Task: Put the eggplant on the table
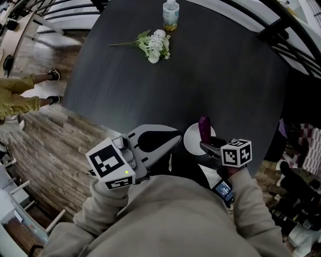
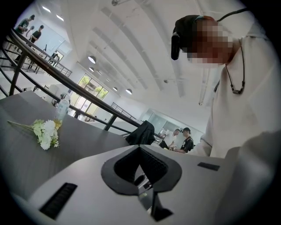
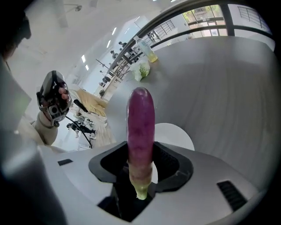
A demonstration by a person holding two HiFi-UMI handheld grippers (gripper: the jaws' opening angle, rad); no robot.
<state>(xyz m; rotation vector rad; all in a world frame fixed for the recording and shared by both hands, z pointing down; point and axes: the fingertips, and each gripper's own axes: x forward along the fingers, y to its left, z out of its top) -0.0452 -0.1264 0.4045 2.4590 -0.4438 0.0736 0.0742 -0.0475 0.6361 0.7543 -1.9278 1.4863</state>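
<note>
A long purple eggplant [image 3: 140, 125] with a pale green stem end stands between the jaws of my right gripper [image 3: 141, 176], which is shut on its lower part. In the head view the eggplant [image 1: 204, 127] points away from me over a small white plate [image 1: 191, 142] near the front edge of the dark table [image 1: 210, 75]; my right gripper [image 1: 206, 142] holds it from behind. My left gripper [image 1: 169, 138] hovers just left of the plate at the table's edge. Its jaws meet at the tips with nothing between them [image 2: 140, 150].
A bunch of white flowers [image 1: 156, 45] lies at the far side of the table, with a clear bottle of yellowish liquid [image 1: 171, 14] behind it. A person's legs [image 1: 20, 95] show on the wooden floor at left. A black railing [image 1: 291, 35] runs past the table's far right.
</note>
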